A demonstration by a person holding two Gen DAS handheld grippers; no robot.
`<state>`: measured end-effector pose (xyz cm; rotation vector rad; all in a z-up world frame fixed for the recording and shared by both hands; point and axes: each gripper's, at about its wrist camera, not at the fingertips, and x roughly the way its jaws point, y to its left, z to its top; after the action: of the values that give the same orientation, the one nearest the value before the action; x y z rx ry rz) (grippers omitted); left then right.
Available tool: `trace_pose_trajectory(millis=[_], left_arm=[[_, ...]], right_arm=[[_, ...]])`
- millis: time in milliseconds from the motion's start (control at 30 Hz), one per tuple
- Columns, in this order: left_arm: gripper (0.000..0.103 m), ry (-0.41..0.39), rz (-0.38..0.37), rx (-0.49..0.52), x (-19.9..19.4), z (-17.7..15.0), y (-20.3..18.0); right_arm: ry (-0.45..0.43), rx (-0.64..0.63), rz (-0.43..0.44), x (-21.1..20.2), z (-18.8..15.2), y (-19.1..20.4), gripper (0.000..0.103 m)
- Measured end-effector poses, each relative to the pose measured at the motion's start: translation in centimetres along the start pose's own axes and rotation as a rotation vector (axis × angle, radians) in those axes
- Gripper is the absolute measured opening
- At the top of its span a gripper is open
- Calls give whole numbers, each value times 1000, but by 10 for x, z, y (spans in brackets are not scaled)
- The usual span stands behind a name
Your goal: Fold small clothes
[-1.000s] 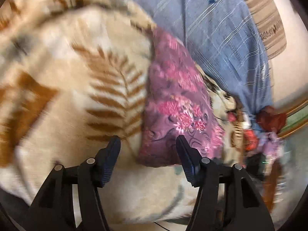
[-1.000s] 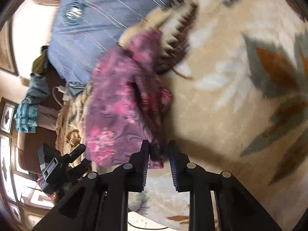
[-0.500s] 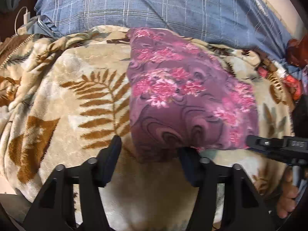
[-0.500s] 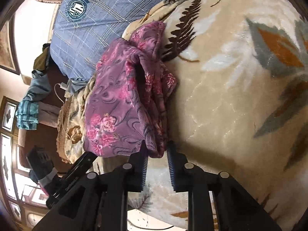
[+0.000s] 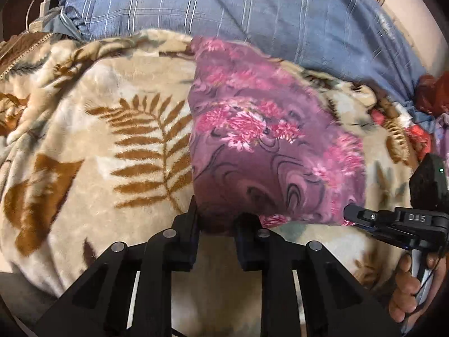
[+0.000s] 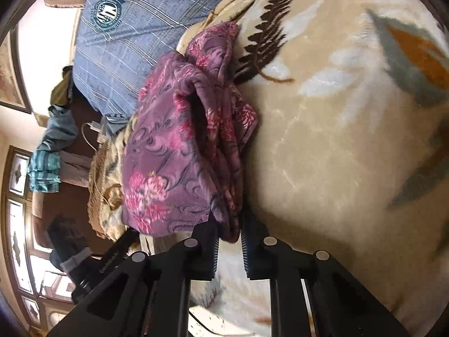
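A purple floral garment (image 5: 266, 140) lies partly folded on a beige leaf-print blanket (image 5: 126, 140). My left gripper (image 5: 219, 221) is at the garment's near left corner. Its jaws are closing, and the cloth fills the gap between them. At the near right corner, the tip of my right gripper (image 5: 349, 213) bites the hem. In the right wrist view the garment (image 6: 168, 154) shows stacked layers. My right gripper (image 6: 228, 234) is closing, with the bunched edge pinched between its pads. The left gripper (image 6: 123, 243) reaches in from the lower left.
A blue plaid pillow (image 5: 252, 14) lies behind the garment, with a white charger and cable (image 5: 42, 8) to its left. A person's hand (image 5: 407, 289) holds the right gripper's handle. Loose clothes (image 5: 432, 92) are heaped at the right. The blanket (image 6: 336, 154) spreads wide to the right.
The left gripper swung over to the garment's near left corner and its jaws narrowed around it. The right jaws narrowed on the bunched edge and that gripper barely moved.
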<state>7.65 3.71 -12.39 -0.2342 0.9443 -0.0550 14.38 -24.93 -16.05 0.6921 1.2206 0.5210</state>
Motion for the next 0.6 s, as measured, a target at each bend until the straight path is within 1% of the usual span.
trace_pose_trajectory(millis=[67,100,133,167,200,233,267,300,333,367,400,433,467,500,533,567,600], left_arm=[[18,34,-72,-54,-16,-8,4],[18,46,-78,-60,-20,-17,5],[19,56,-58,-52,-16,-23,6],[20,85,-11,-42,-2,-32,6],[22,127,-9,-61,10,-35,9],[22,150,-34,-87,14,-34,11],[23,152,-56,-118,11,-32,14],[24,133,-80,-126,3,-28,16],[29,111,-85,-121,-3,-28,17],[34,97,-73,-118,-8,-28,17],[44,79,-24,-107,-16,-30,14],[46,62,4,-95,-22,-32,11],[46,47,19,-83,-27,-34,9],[47,21,48,-52,-37,-38,2],[51,7,65,-31,-41,-41,0],[53,-13,101,-1,-47,-44,-4],[57,-40,173,39,-55,-50,-11]], right_arm=[[4,13,-20,-24,-8,3,12],[0,3,-17,-31,-11,6,12],[-6,-20,-21,-39,-18,9,12],[3,-33,-32,-37,-23,10,12],[19,-42,-47,-29,-27,10,13],[42,-59,-91,-13,-29,8,13],[57,-66,-128,-3,-30,6,14],[52,-61,-124,-1,-30,5,15],[36,-61,-102,-7,-28,8,20],[12,-83,-94,-13,-27,13,21],[-35,-124,-98,-23,-26,19,29],[-77,-146,-122,-32,-26,24,34],[-109,-157,-132,-41,-28,27,43],[-124,-166,-126,-46,-29,29,45],[-139,-183,-109,-53,-33,33,46],[-147,-188,-105,-58,-38,35,49],[-150,-186,-109,-62,-42,38,51]])
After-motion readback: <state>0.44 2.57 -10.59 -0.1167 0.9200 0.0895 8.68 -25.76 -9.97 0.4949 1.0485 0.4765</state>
